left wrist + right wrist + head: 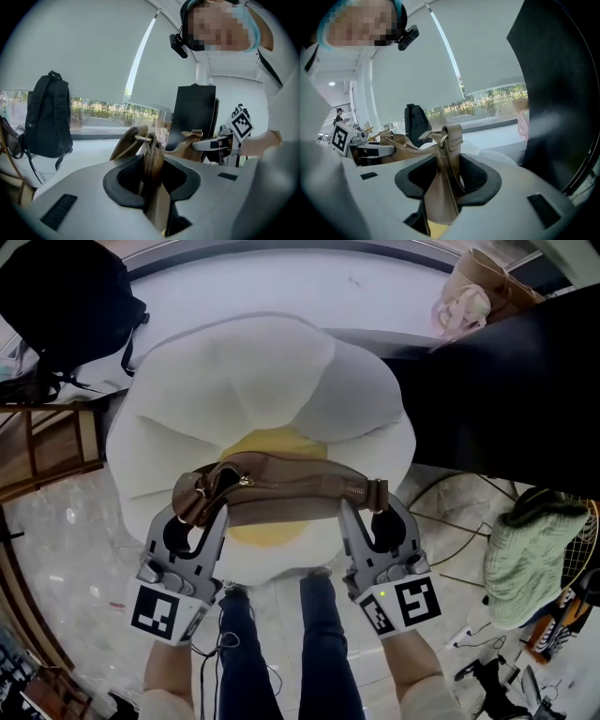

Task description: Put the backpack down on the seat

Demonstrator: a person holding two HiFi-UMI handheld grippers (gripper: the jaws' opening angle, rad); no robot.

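Observation:
A brown leather backpack (281, 488) hangs stretched between my two grippers, just above the yellow middle of a white egg-shaped cushion seat (234, 381). My left gripper (204, 510) is shut on the bag's left end, where a strap and metal ring (151, 154) stand pinched between the dark pads. My right gripper (361, 510) is shut on the right end, its pads pressing a tan strap tab (449, 159). Whether the bag's underside touches the cushion is hidden. Each gripper view shows the other gripper across the bag: the right gripper (220, 143) and the left gripper (365, 150).
A black backpack (61, 296) stands on the white ledge at the back left. A black panel (506, 399) rises right of the seat, with a beige bag (478, 287) behind it. A green cloth (530, 559) lies on a wire frame at right. A wooden frame (47, 446) stands left.

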